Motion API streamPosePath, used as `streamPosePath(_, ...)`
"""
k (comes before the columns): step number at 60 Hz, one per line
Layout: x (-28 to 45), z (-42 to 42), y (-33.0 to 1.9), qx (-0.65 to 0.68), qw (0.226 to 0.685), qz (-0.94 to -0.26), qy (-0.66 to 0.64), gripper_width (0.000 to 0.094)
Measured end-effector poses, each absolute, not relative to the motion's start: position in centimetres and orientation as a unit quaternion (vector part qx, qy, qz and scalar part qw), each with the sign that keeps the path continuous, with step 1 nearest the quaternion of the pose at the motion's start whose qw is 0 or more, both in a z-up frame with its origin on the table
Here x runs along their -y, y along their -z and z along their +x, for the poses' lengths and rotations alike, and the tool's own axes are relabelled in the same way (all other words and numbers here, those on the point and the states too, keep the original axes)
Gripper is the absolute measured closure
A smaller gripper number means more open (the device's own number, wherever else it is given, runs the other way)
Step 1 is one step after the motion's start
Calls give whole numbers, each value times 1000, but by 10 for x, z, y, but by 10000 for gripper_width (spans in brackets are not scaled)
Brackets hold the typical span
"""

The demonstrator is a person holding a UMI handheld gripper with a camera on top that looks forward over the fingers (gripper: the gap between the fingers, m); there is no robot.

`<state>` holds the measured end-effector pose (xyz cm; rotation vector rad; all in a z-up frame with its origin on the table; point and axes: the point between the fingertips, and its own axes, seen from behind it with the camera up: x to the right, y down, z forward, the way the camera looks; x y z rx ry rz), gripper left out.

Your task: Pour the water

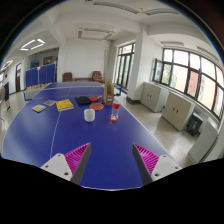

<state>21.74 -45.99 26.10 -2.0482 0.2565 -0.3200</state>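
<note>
Gripper [111,158] spread wide, holding nothing, above the near part of a blue table [60,135]. White cup [89,115] and clear bottle [114,110] upright toward the far right edge, well beyond the fingers; contents indiscernible. Broad bare tabletop between.

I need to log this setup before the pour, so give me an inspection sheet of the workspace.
Surface: blue table, white lines across it.
Job's things: white cup and bottle with red cap, far ahead of the fingers, apart from each other.
Clutter: yellow book, other small items behind the cup.
Gripper: open, holding nothing.
Cables: nothing seen.
Surroundings: windows at right, cabinets under them, ceiling lights.
</note>
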Motion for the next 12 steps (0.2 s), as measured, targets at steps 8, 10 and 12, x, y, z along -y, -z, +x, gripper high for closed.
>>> streamPosePath(8, 465, 222, -266, -109, 507, -844, 134, 84)
streamPosePath(10, 466, 224, -266, -110, 508, -844, 134, 86)
streamPosePath(12, 467, 224, -267, -111, 508, -844, 133, 88)
